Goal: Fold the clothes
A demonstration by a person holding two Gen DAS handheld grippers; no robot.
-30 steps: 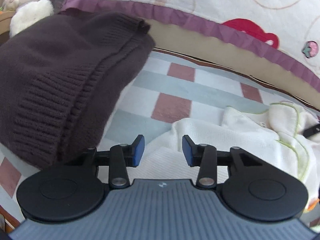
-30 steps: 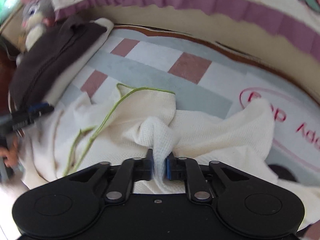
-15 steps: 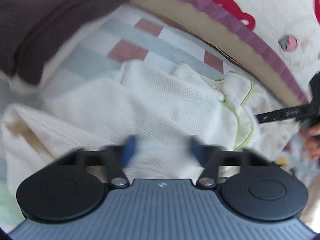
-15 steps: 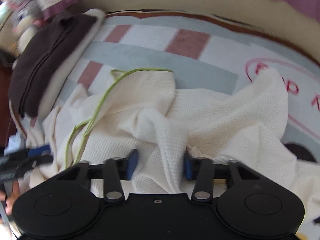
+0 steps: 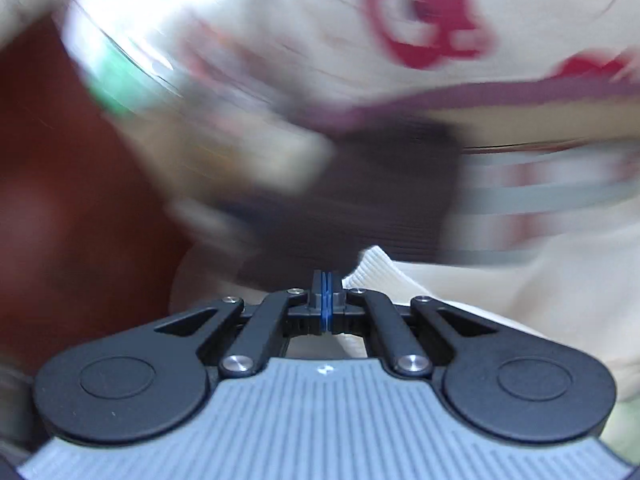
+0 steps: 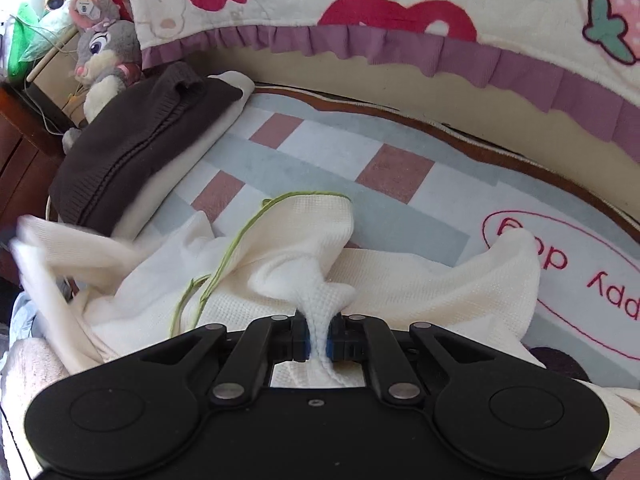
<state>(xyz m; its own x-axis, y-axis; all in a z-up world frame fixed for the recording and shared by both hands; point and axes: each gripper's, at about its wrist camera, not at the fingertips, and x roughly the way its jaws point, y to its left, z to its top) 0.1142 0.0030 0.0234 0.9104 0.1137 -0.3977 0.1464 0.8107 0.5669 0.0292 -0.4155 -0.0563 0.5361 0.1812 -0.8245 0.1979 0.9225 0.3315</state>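
Note:
A cream waffle-knit garment [image 6: 420, 280] with green trim lies crumpled on the checked mat [image 6: 320, 152]. My right gripper [image 6: 318, 340] is shut on a bunched fold of it near the front. In the left wrist view, which is badly blurred by motion, my left gripper [image 5: 327, 300] is shut, with the cream garment [image 5: 500, 292] beside and under its pads. The right wrist view shows the garment's left edge [image 6: 44, 240] lifted and blurred.
A folded dark brown knit sweater [image 6: 132, 148] rests on a white layer at the mat's left. Behind it sits a grey plush rabbit [image 6: 106, 52]. A bedspread with a purple frill [image 6: 400, 48] hangs along the back. A dark wooden cabinet [image 6: 20, 152] stands at the left.
My right gripper opened half a second ago and has shut again on a cloth fold. My left gripper went from open to shut and swung fast to the left, lifting the garment's edge.

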